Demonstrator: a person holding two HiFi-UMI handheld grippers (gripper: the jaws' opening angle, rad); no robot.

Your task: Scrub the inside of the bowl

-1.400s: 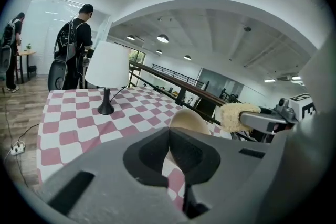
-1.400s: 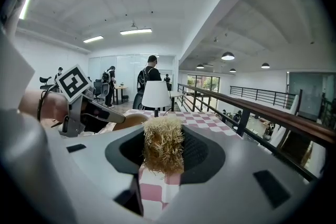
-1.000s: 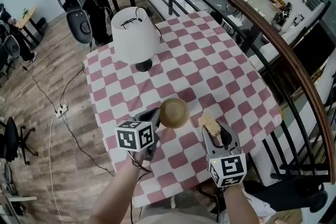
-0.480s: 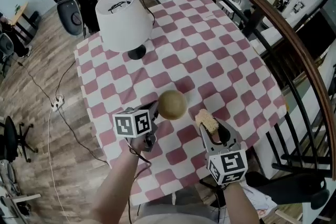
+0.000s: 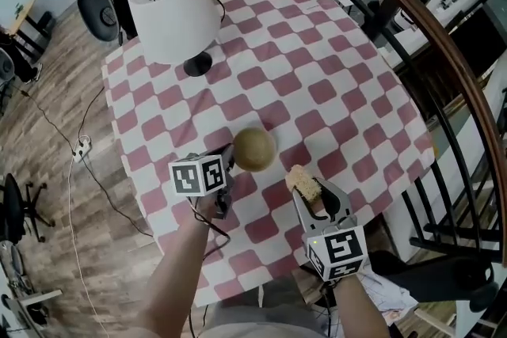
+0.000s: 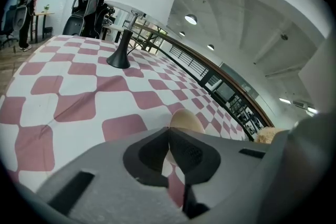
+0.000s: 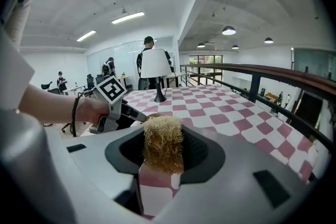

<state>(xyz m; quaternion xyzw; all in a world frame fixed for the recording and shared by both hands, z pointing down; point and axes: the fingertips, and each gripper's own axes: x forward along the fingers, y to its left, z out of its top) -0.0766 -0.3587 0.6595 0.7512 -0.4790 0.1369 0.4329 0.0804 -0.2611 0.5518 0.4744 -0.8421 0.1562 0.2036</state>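
Count, this moment: one bowl (image 5: pixel 254 149), one scrub pad (image 5: pixel 305 184), one lamp (image 5: pixel 170 12), one cloth-covered table (image 5: pixel 317 51). Two grippers: left gripper (image 5: pixel 229 157), right gripper (image 5: pixel 310 194). Right gripper view: three people (image 7: pixel 109 65) in the background.

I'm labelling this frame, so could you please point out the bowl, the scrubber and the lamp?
wooden bowl (image 5: pixel 254 149): head view, its rounded outer surface.
fibrous scrubber (image 7: pixel 163 144): right gripper view, middle of the tuft.
table lamp (image 5: pixel 173 12): head view, side of its white shade.
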